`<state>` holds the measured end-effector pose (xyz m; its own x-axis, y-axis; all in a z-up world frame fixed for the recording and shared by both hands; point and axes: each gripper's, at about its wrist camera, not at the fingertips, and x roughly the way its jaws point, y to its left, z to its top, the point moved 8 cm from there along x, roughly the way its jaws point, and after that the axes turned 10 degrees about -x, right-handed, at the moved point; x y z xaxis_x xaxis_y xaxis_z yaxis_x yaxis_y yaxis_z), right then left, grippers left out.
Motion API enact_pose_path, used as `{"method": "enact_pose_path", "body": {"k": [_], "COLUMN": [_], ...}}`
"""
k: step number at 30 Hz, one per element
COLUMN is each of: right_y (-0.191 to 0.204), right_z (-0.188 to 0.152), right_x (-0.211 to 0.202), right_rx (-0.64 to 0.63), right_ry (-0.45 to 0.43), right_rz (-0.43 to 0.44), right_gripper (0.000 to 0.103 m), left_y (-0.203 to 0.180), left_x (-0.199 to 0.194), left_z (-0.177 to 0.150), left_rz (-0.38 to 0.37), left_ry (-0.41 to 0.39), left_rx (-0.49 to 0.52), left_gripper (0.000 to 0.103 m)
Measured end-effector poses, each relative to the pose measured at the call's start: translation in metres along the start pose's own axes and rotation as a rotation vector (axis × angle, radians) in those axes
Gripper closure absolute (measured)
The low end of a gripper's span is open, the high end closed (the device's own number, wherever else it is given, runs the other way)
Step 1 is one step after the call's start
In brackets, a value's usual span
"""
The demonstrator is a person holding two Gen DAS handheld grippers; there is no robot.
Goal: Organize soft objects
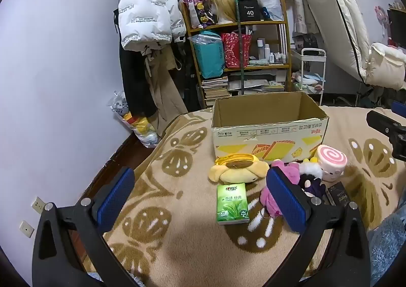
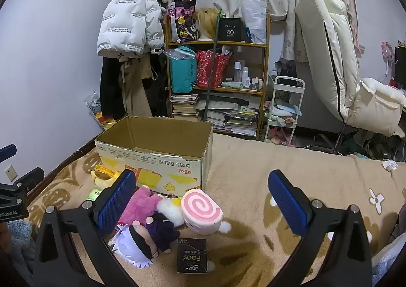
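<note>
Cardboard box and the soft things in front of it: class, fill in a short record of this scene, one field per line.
container: cardboard box, open, nothing seen inside
surface: patterned blanket
in front of box: yellow plush, pink plush, pink swirl roll plush, white-haired doll
packs: green tissue pack, black tissue pack
left gripper: open, empty
right gripper: open, empty

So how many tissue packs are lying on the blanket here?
2. The green tissue pack lies in front of the yellow plush; the black tissue pack lies nearest the camera, below the pink swirl plush. More could be hidden under the toys.
</note>
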<state>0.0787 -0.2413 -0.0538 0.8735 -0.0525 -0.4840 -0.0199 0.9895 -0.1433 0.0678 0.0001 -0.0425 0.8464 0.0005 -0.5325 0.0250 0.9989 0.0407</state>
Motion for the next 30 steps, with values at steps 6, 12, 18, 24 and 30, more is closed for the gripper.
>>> {"method": "enact_pose_path", "body": {"k": [6,12,18,24,30], "right_y": [-0.002,-0.001,-0.004,-0.001,-0.005], "right_z": [0.000,0.000,0.000,0.001,0.000], "right_x": [0.000,0.000,0.000,-0.001,0.000], "right_rx": [0.007,0.006,0.019,0.021,0.021], "right_ry": [0.003,0.005,0.006,0.006,0.004], "right_rz": [0.004,0.004,0.009,0.009,0.007], "right_gripper": [0.000,0.000,0.000,0.000,0.000], "left_y": [0.001,0.000,-0.001,0.001,0.001], "left_x": [0.000,0.000,0.001,-0.003,-0.001], "left_z": [0.000,0.001,0.001,0.002,0.002], "left_rz": [0.007,0.011,0.011,0.011,0.014], "left_ry": [-0.005,-0.013,-0.012,-0.014,-0.014], "left_rx": [0.002,0.011,0.010,0.014,0.008], "left_gripper": [0.001,0.001,0.001,0.001,0.001]}}
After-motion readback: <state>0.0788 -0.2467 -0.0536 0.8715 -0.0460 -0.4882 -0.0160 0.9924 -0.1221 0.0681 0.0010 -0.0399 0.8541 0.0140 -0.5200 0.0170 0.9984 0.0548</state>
